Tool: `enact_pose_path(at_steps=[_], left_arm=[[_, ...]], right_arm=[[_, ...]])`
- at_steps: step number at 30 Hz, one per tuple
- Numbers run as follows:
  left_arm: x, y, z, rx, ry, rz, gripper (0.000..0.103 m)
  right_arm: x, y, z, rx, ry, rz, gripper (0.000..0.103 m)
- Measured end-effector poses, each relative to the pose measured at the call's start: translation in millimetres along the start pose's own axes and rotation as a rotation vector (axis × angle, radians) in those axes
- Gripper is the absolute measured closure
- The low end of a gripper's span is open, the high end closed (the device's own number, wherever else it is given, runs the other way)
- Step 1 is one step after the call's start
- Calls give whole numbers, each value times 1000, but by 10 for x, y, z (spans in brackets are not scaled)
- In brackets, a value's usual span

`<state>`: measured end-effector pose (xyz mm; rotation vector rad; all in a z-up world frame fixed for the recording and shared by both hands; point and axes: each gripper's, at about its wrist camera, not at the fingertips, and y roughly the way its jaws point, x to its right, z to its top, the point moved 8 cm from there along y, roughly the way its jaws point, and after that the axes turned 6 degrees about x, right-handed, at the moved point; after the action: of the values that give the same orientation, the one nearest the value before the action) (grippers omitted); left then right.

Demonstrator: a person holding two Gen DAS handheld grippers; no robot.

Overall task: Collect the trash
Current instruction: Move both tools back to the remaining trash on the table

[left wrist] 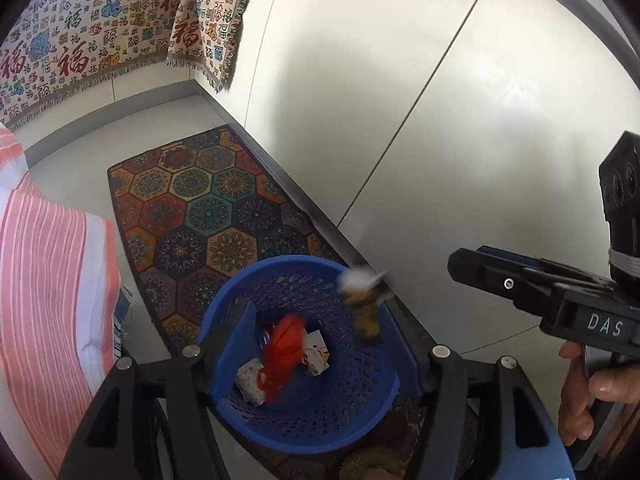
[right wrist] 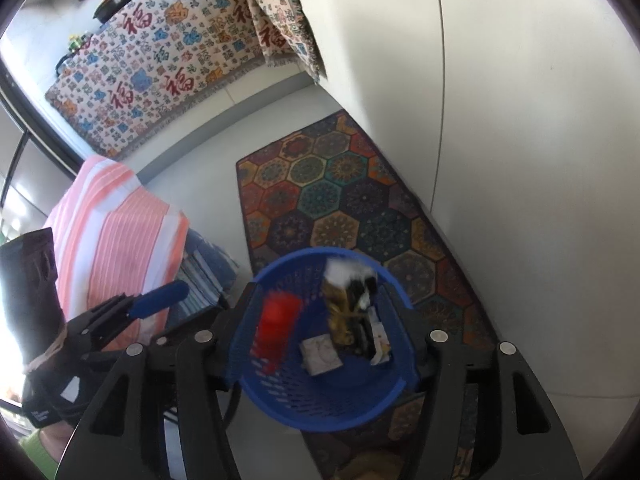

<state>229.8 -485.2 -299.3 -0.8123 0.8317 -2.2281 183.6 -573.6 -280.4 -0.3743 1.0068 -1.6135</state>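
Note:
A blue perforated basket (left wrist: 320, 412) stands on the patterned rug and also shows in the right wrist view (right wrist: 320, 400). Both grippers hover over it with their jaws wide apart and nothing between them: my left gripper (left wrist: 316, 344) and my right gripper (right wrist: 320, 328). A blurred red piece of trash (left wrist: 282, 350) (right wrist: 276, 326) and a blurred gold, white and black wrapper (left wrist: 364, 300) (right wrist: 348, 304) are in the air in the basket's mouth. Two small printed paper packets (left wrist: 252, 380) (left wrist: 316, 354) lie on the basket's bottom. The right gripper's body (left wrist: 560, 300) shows at the right of the left wrist view.
A hexagon-patterned rug (left wrist: 192, 208) lies along a pale wall (left wrist: 440, 120) with a dark skirting strip. A pink-and-white striped cloth (left wrist: 44, 280) covers something at the left. A printed fringed cloth (right wrist: 160, 64) drapes furniture at the back. The left gripper's body (right wrist: 132, 312) is at the left.

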Motion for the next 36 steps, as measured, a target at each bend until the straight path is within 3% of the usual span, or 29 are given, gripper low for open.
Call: enact_pose_path(at_steps=[7, 10, 14, 21, 30, 36], left_arm=[[86, -554, 2, 72, 43, 14, 38], [133, -959, -152, 106, 72, 26, 38], [-8, -1530, -441, 121, 103, 69, 38], [-848, -2533, -1014, 160, 48, 214, 37], [-2207, -3428, -1615, 168, -104, 444, 37], [-2804, -3647, -1747, 166, -171, 440, 36]], right_arm=[[-121, -127, 53, 63, -46, -41, 25], [-299, -230, 67, 107, -96, -62, 19], [-749, -389, -18, 161, -207, -27, 9], [-1972, -528, -473, 209, -439, 96, 9], [-3656, -511, -1418, 114, -591, 319, 7], [-4161, -193, -1815, 27, -692, 311, 7]])
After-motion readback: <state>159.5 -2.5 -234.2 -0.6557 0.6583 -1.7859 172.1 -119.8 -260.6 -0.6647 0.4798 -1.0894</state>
